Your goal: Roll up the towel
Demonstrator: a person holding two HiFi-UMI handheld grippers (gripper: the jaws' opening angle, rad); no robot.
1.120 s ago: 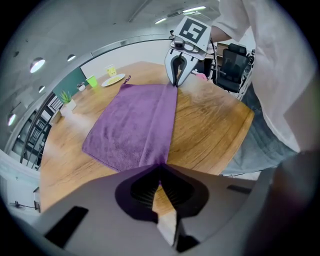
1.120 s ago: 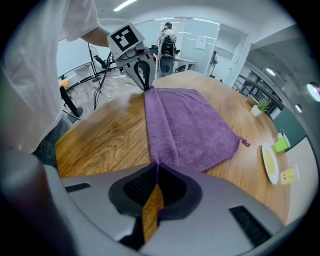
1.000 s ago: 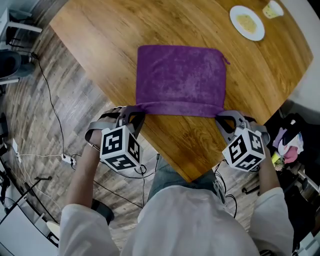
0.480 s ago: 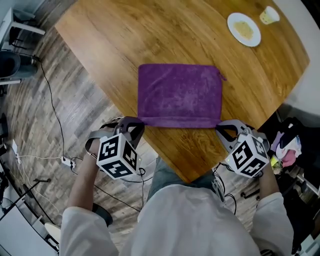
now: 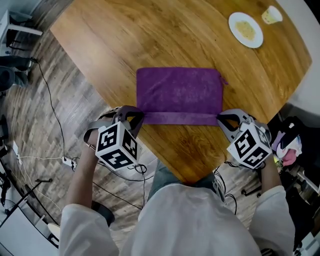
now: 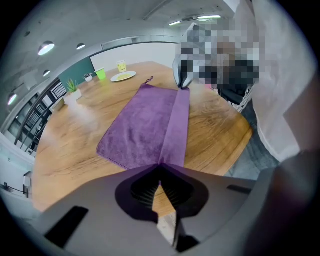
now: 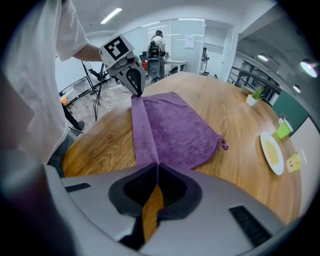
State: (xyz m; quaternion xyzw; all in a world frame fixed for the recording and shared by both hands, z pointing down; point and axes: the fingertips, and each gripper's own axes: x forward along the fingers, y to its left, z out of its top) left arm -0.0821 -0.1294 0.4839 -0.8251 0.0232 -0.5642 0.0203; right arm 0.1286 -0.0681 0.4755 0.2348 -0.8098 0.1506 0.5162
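Note:
A purple towel (image 5: 179, 92) lies flat on the wooden table (image 5: 125, 40), its near edge folded over into a narrow band (image 5: 180, 118). My left gripper (image 5: 139, 117) is shut on the band's left end, and my right gripper (image 5: 219, 119) is shut on its right end. In the left gripper view the towel (image 6: 145, 125) runs away from the jaws, with the folded strip (image 6: 177, 125) on its right side and the other gripper (image 6: 183, 77) at its far end. The right gripper view shows the towel (image 7: 175, 127) with a small hanging loop (image 7: 224, 145) at its far corner.
A white plate (image 5: 246, 29) with yellow food and a small yellow cup (image 5: 272, 15) sit at the table's far right. The table's near corner (image 5: 190, 175) lies between my arms. Cables (image 5: 60, 150) trail across the wood floor at left.
Both grippers have carried the towel's near edge away from me over the cloth, so the folded band is now flatter and the exposed towel shorter.

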